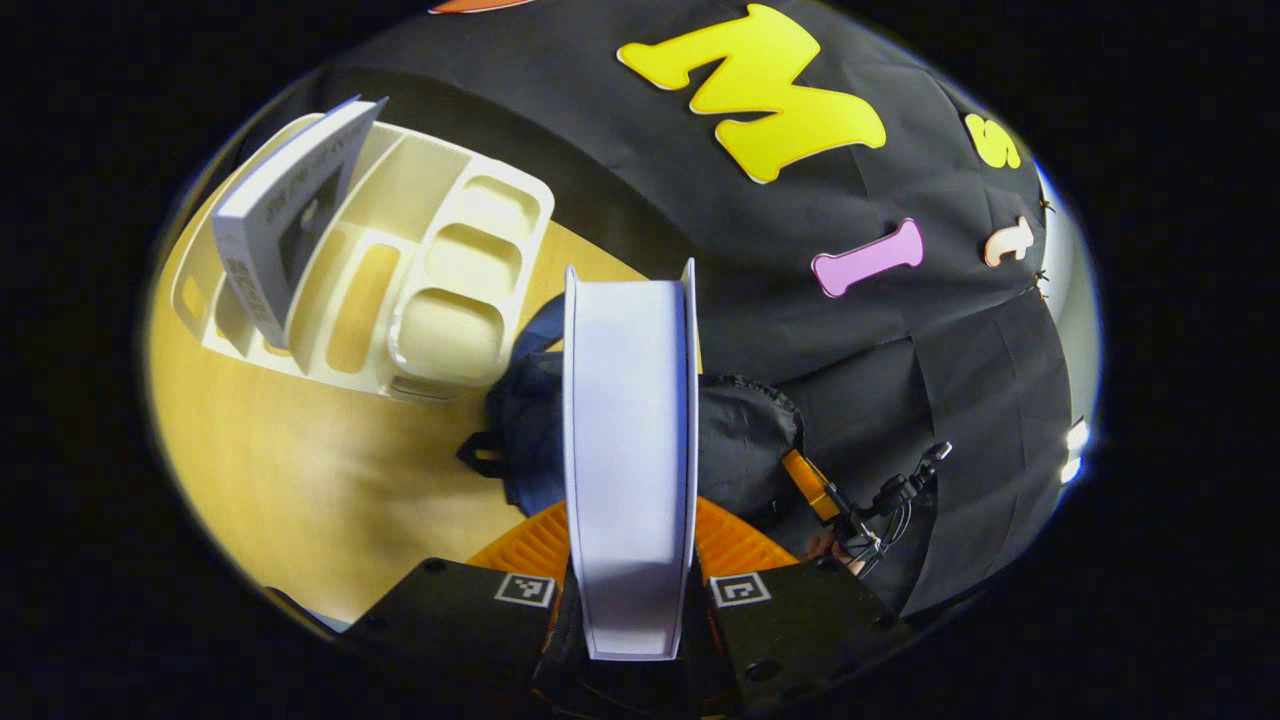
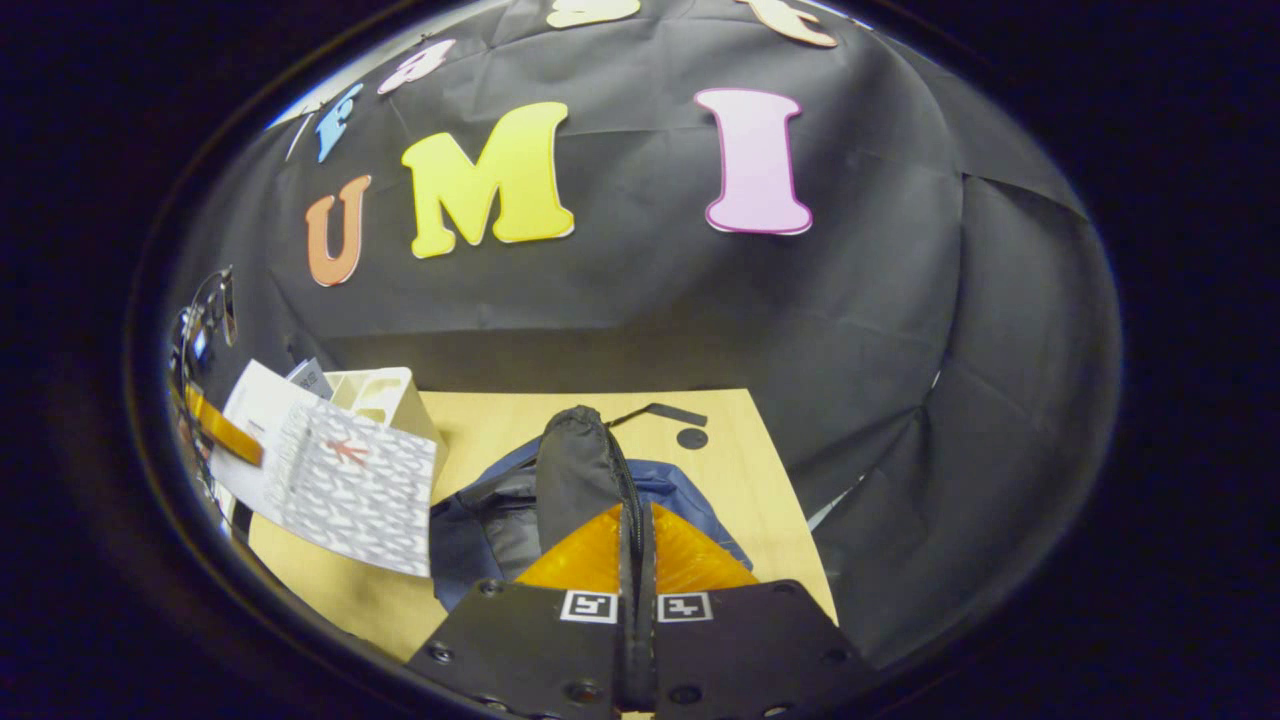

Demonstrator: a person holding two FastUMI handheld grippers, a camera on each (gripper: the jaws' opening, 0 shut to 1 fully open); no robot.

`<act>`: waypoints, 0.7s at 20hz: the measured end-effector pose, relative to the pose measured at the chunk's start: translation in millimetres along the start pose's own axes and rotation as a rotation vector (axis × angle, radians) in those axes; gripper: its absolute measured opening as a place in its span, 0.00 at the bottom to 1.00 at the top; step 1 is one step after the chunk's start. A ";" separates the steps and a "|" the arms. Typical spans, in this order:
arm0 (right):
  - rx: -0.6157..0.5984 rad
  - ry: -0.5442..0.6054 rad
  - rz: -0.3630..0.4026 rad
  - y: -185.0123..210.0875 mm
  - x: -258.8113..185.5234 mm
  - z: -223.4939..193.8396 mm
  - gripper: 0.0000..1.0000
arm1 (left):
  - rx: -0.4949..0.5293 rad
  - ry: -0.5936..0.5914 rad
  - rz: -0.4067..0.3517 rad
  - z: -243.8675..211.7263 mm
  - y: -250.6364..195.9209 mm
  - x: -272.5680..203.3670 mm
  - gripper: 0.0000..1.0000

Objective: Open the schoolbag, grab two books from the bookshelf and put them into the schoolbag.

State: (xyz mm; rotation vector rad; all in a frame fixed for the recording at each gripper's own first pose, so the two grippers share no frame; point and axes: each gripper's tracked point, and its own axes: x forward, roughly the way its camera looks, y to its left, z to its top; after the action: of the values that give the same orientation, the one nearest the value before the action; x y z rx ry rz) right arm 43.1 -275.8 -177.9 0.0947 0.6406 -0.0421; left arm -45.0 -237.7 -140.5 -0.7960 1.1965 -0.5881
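In the left gripper view, my left gripper point(image 1: 630, 560) is clamped on a white book point(image 1: 628, 440), page edges toward the camera, one finger pressing each cover. The book stands upright between them, held above the dark schoolbag point(image 1: 740, 440), which lies on the wooden table point(image 1: 300, 500). Up to the left sits the cream bookshelf point(image 1: 440, 270), with a second book point(image 1: 290, 210) leaning in one of its slots (grey cover, tilted over). Low on the right, past the bag, I can see my other gripper point(image 1: 880, 500).

In the right gripper view, my right gripper point(image 2: 636, 560) is closed narrow on a fold of the schoolbag's point(image 2: 580, 470) dark fabric along the zip, lifting that edge into a peak above the table point(image 2: 740, 470). At the left, the book point(image 2: 340, 480) shows its patterned cover, gripped at one edge by the left gripper point(image 2: 225, 428), with the bookshelf point(image 2: 385, 395) just behind it.
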 end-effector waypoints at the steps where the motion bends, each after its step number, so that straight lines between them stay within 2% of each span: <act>1: 0.008 -0.001 -0.008 1.1 0.1 0.0 0.00 | -0.009 -0.003 -0.006 -5.5 1.0 18.0 0.42; 3: 0.025 0.001 -0.017 0.1 -0.8 -0.4 0.02 | 0.002 0.002 0.006 -18.0 5.1 51.1 0.42; 6: 0.027 -0.005 -0.025 -2.2 -4.5 2.9 0.00 | 0.033 0.032 0.018 -34.7 13.4 91.6 0.42; 9: 0.024 -0.016 -0.028 -3.1 -10.7 7.0 0.02 | 0.002 0.042 -0.038 -40.7 9.0 125.2 0.42; 10: 0.022 -0.016 -0.028 -3.4 -12.0 8.5 0.00 | 0.000 0.041 -0.055 -42.1 9.3 136.2 0.42; 14: 0.016 -0.016 -0.030 -4.0 -15.3 14.0 0.00 | -0.016 0.044 -0.126 -47.8 1.6 167.8 0.42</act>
State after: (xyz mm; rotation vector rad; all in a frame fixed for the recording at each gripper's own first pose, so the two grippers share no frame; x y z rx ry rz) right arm 38.8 -281.0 -157.8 0.0999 0.6256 -0.0770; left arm -44.7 -376.2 -246.7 -0.8806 1.1980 -0.7030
